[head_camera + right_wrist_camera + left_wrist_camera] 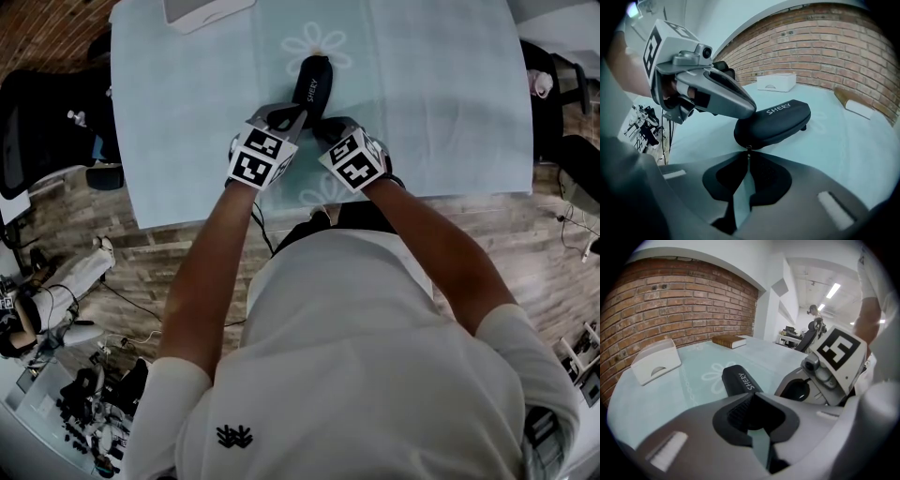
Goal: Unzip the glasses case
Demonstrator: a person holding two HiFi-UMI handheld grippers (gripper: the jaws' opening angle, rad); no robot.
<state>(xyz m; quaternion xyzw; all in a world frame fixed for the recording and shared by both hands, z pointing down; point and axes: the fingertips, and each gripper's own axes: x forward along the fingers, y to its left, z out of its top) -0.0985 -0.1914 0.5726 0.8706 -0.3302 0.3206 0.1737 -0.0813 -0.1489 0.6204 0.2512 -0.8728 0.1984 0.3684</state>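
Observation:
A black zipped glasses case [314, 82] with white lettering lies on the pale blue tablecloth [441, 84], long axis pointing away from me. My left gripper [300, 116] is shut, and its tips rest on the top of the case's near end [774, 123]. In the left gripper view the case [739, 380] runs away from just beyond the joined left gripper [752, 395]. My right gripper [747, 153] is shut on the small metal zipper pull [748, 148] at the case's near end. In the head view the right gripper [322, 131] sits close beside the left one.
A white holder [201, 11] stands at the table's far side, left of the case. A brown book [729, 341] lies beyond it by the brick wall. The table's near edge [281, 211] is just behind the grippers. Black office chairs [47, 122] flank the table.

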